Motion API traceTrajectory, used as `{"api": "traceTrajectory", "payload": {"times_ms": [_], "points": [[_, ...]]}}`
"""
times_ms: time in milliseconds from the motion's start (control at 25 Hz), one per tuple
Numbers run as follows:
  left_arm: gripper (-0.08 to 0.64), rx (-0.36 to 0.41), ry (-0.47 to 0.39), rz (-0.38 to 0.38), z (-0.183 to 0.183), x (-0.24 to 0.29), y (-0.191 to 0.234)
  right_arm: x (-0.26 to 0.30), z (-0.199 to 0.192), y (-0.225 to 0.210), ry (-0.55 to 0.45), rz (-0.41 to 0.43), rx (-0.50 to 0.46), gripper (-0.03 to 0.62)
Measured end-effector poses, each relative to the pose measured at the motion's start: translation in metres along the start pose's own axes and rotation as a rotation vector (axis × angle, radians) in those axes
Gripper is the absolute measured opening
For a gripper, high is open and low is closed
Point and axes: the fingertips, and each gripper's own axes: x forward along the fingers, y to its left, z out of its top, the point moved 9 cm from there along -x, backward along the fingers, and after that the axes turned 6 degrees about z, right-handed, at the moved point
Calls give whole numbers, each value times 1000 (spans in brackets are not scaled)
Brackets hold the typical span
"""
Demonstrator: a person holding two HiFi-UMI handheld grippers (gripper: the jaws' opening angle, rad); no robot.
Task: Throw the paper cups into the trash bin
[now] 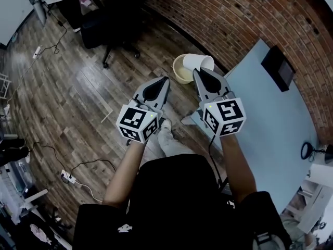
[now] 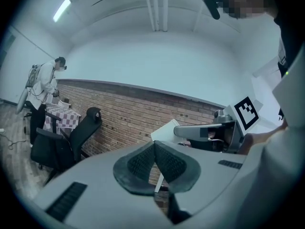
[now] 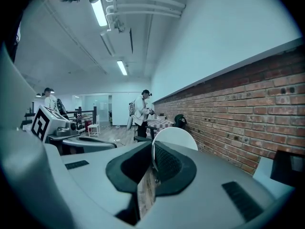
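Between jaws of right hand-held gripper [image 1: 199, 72], paper cup [image 1: 202, 61], above trash bin [image 1: 179, 75].

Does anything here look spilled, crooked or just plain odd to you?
Only the paper cup: it hangs tipped on its side, pinched by its wall in the right gripper, roughly above the trash bin. That looks like a throw about to happen, not a mishap. Nothing looks spilled or broken.

My forearms [image 1: 125, 168] reach forward side by side. My left hand-held gripper [image 1: 164, 81] is closed and empty; my right hand-held gripper [image 1: 199, 73] pinches a paper cup [image 1: 202, 61] by its rim.
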Motion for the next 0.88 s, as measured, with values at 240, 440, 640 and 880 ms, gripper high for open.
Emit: {"api": "traceTrajectory", "payload": {"times_ms": [240, 440, 640, 880], "points": [[9, 15, -3, -2, 23, 42, 29, 43, 14, -31, -1, 7, 9, 21], [9, 18, 6, -3, 33, 69, 53, 78, 21, -53, 1, 7, 24, 21], [9, 25, 17, -6, 41, 97, 70, 107, 25, -71, 1, 17, 32, 21], [9, 46, 38, -14, 46, 123, 81, 127, 22, -94, -4, 4, 61, 21]]}}
